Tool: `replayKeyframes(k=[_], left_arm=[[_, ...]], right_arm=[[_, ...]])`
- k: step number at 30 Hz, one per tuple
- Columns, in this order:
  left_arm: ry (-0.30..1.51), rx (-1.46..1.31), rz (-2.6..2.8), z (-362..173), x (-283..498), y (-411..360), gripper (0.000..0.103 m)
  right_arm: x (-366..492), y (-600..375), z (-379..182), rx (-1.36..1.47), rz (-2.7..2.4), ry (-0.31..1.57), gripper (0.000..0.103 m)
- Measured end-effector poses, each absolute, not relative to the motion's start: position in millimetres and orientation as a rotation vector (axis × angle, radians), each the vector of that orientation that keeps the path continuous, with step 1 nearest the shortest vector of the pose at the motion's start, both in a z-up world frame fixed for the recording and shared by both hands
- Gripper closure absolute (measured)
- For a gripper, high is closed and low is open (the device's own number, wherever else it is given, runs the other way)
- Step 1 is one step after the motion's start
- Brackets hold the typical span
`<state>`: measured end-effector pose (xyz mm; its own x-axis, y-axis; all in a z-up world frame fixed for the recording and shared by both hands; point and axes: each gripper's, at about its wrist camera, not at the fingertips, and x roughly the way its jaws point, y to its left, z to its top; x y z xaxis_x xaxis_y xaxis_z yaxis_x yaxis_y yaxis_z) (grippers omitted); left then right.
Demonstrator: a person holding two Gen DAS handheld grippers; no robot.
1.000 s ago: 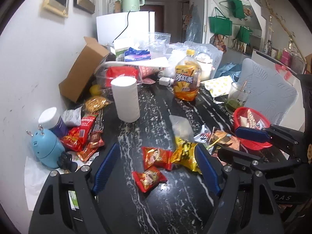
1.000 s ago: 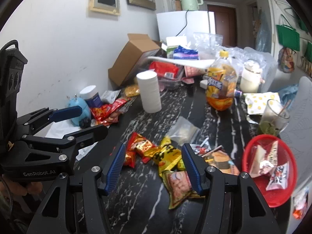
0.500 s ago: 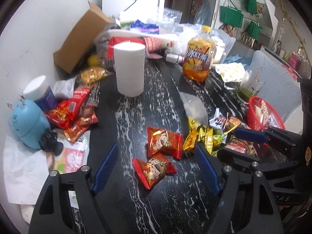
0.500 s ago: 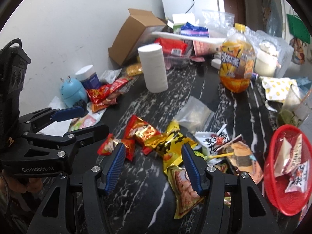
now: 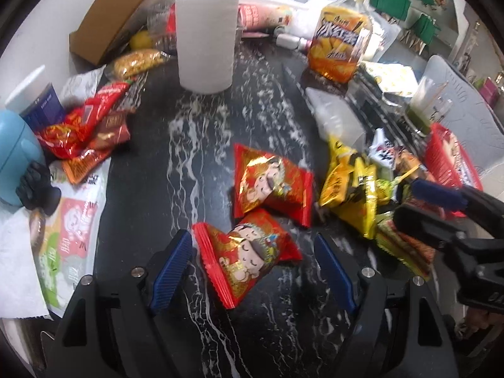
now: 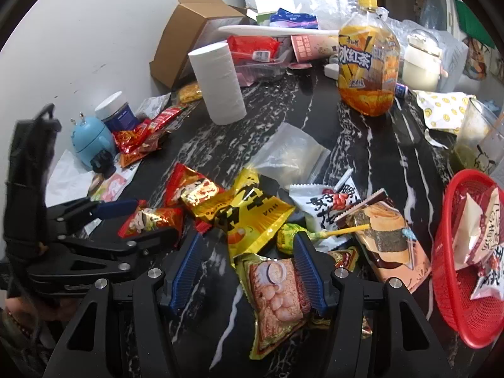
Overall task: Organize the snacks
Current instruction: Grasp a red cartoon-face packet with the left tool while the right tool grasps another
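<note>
Much of the left wrist view is smeared by blur, so the print on the far packets cannot be read there, and the red basket (image 5: 453, 163) is half hidden behind the right gripper (image 5: 419, 201) crossing in from the right. In the right wrist view the basket (image 6: 453, 286) is cut by the frame edge, and the lower end of the shrimp-cracker packet (image 6: 277, 296) slips under the gripper body. The left gripper (image 5: 252, 264) is held low over the black marble table (image 5: 151, 189) with its blue pads spread wide, straddling the nearer red snack packet (image 5: 249, 252) without clearly touching it; a second red packet (image 5: 271, 186) lies just beyond. The right gripper (image 6: 249, 261) also sits low, pads apart on either side of the shrimp-cracker packet, the right pad against its edge; whether it presses is unclear. The yellow packet (image 6: 249, 211) reads "HUA"; the orange drink bottle (image 6: 367, 60) carries 冰红茶. A white packet (image 6: 324, 208) with black brush characters lies beside a seaweed-cracker packet (image 6: 390, 236), and a lollipop (image 6: 289, 233) rests between them. Two white-and-red packets (image 6: 482, 220) already sit in the basket. A paper roll (image 6: 217, 82) stands upright behind.
</note>
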<state>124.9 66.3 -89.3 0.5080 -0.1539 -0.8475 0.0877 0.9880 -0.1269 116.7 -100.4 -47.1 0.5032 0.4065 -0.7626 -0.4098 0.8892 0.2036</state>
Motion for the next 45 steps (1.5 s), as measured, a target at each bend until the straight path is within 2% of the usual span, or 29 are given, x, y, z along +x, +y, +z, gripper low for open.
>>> replayKeyframes(k=[4,5,6,7,9,30,45], left_arm=[[1.025,-0.090,-0.160,-96,126,68,0.024],[1.008,-0.086,-0.164,-95,126,68,0.033],[0.995,-0.081,-0.171,-95,125,68,0.046],[0.984,-0.077,-0.188,-95,123,67,0.053],[0.971,-0.069,-0.207,-95,122,67,0.055],[0.852,-0.109,-0.177,-79,134,126,0.057],[0.908,-0.204,-0.122,-95,146,168,0.057]], right_arm=[[119,-100,-48,-0.016,0.482,0.923,0.043],[119,-101,-47,-0.016,0.481,0.924,0.043],[119,-101,-47,-0.015,0.481,0.924,0.043],[120,-100,-46,-0.016,0.481,0.923,0.043],[120,-99,-45,-0.023,0.481,0.920,0.043],[146,-36,-44,-0.127,0.596,0.935,0.043],[174,23,-77,-0.263,0.660,1.003,0.043]])
